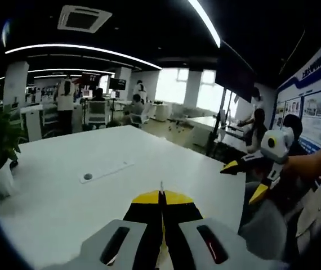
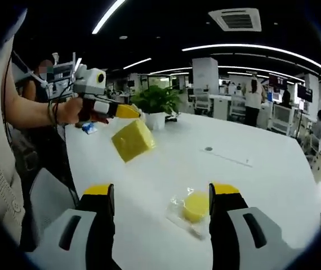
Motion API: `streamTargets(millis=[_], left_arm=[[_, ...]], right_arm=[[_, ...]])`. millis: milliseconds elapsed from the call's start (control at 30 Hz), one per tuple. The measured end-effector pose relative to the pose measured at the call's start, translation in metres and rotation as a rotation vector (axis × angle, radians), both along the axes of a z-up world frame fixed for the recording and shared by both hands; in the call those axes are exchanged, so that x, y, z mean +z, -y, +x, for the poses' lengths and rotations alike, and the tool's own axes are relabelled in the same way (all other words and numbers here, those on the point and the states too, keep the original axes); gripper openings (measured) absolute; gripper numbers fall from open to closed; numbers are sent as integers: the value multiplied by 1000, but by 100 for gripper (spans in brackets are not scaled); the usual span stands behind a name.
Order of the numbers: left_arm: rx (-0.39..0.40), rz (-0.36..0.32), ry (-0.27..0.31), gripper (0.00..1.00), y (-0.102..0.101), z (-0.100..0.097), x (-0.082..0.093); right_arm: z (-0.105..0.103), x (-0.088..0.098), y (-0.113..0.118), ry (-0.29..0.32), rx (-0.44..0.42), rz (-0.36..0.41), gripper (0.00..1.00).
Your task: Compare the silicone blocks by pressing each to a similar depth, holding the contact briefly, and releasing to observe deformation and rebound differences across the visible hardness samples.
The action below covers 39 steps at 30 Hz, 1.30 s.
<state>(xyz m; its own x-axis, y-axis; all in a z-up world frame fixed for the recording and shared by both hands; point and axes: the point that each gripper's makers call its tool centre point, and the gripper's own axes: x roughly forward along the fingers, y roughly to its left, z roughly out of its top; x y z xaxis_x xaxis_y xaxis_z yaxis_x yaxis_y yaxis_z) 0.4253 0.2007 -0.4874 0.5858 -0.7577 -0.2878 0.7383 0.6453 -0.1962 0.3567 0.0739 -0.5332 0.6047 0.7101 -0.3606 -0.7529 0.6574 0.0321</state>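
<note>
Left hand-held gripper (image 2: 128, 111) jaws closed, yellow block (image 2: 132, 140) just below; right hand-held gripper (image 2: 161, 198) wide open, empty.

Left gripper (image 1: 161, 198) fingers pressed together; right gripper (image 2: 161, 194) spread wide.

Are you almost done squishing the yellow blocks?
It looks early, and nothing shows as finished. The round yellow block sits wrapped on the table between the jaws of the open right gripper, not yet pressed. The left gripper is shut, with the yellow cube tilted just below it. Pressing both remains.
</note>
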Motion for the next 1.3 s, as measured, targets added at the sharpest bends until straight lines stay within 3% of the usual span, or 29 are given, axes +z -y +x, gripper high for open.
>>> streamTargets(millis=[500,700,1067,1300], left_arm=[[-111,18,21,0,29,8,1],[-132,16,18,0,37,9,0],[-183,22,23,0,49,6,1],[-224,7,23,0,56,-2,1]], right_arm=[[41,-4,-39,11,161,-44,68],[55,4,-54,40,211,-46,68],[64,-3,-81,52,323,-97,63],[65,-14,-101,23,402,-116,58]])
